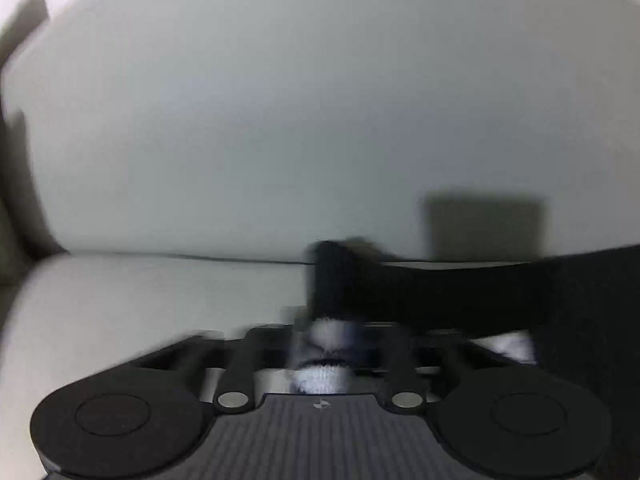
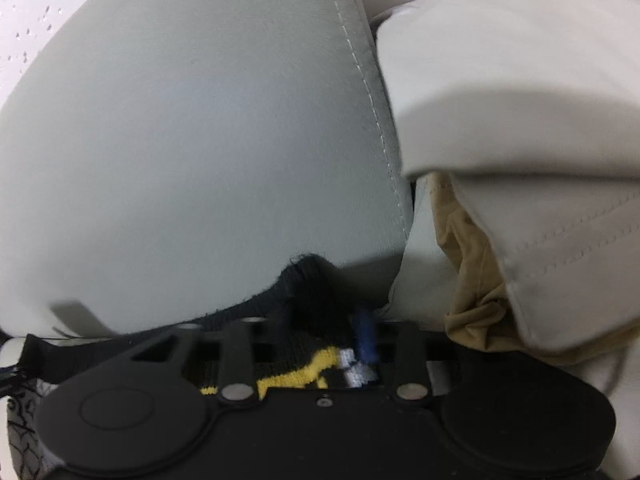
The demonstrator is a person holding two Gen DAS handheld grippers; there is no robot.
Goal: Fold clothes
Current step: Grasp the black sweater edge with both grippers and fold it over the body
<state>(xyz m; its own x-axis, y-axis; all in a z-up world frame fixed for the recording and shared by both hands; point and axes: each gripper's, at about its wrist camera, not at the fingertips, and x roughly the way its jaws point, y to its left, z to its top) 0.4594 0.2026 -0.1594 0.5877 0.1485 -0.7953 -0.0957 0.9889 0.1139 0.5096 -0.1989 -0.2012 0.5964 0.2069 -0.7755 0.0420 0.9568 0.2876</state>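
Both grippers are matte black, each with two round discs at the corners. Silver pivot pins join slim black linkage arms; the left gripper (image 1: 324, 344) has a ribbed grey centre plate, the right gripper (image 2: 320, 344) one small centre screw

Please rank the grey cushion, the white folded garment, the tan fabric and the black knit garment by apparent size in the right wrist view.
1. grey cushion
2. white folded garment
3. black knit garment and tan fabric: they look alike, and the gripper hides part of the knit.
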